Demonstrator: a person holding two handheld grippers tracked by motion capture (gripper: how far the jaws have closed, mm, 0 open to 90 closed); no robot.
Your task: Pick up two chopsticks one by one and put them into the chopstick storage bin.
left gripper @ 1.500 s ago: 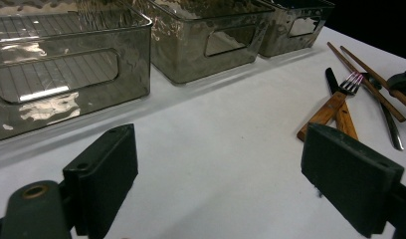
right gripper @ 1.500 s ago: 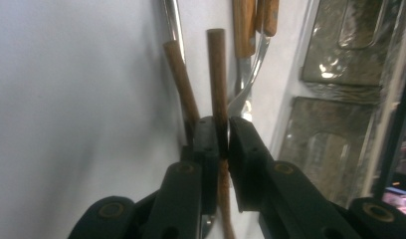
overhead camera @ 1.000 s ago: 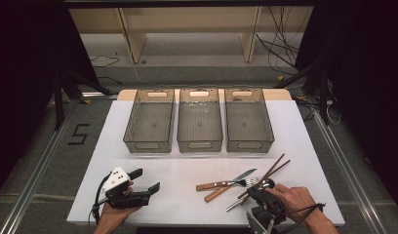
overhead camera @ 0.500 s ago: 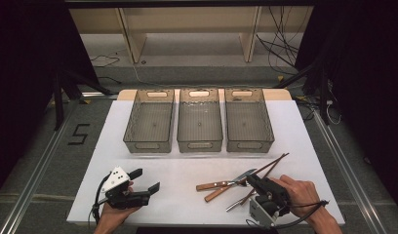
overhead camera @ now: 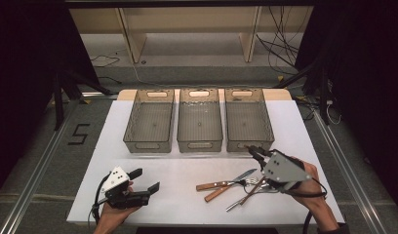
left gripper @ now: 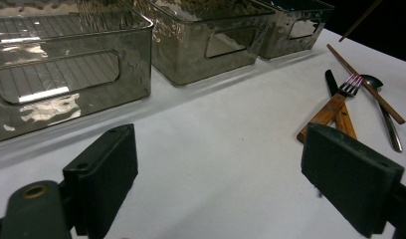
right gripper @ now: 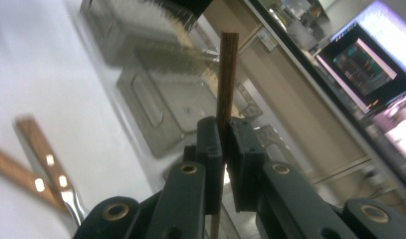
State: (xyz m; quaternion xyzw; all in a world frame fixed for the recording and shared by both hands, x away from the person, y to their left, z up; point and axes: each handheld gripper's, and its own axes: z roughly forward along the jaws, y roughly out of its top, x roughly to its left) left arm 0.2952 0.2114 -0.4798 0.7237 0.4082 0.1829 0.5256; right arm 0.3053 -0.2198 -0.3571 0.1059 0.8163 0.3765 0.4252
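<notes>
Right gripper point(overhead camera: 256, 151) up off the table, jaws clamped together on a single chopstick point(right gripper: 226, 74). Left gripper point(overhead camera: 144, 179) low at the near left of the white table point(overhead camera: 153, 170), jaws wide apart, nothing between them.

Three smoky clear bins across the far half: left bin point(overhead camera: 149, 122), middle bin point(overhead camera: 200, 121), right bin point(overhead camera: 248, 120), side by side, each with a slot handle facing the person.

Chopstick: dark brown wood, slim, straight, square-cut at the free end. In the right gripper view its long axis runs straight up between the pads point(right gripper: 210, 144), free end past the jaw tips, toward the bins; lower end hidden behind the gripper body. In the high view the gripper tips sit just in front of the right bin's near wall.

Rest of the cutlery near right: wooden-handled knife point(overhead camera: 226, 184), wooden-handled fork point(left gripper: 335, 102), metal spoon point(left gripper: 385, 114), second chopstick point(left gripper: 365, 84) lying across the spoon.
</notes>
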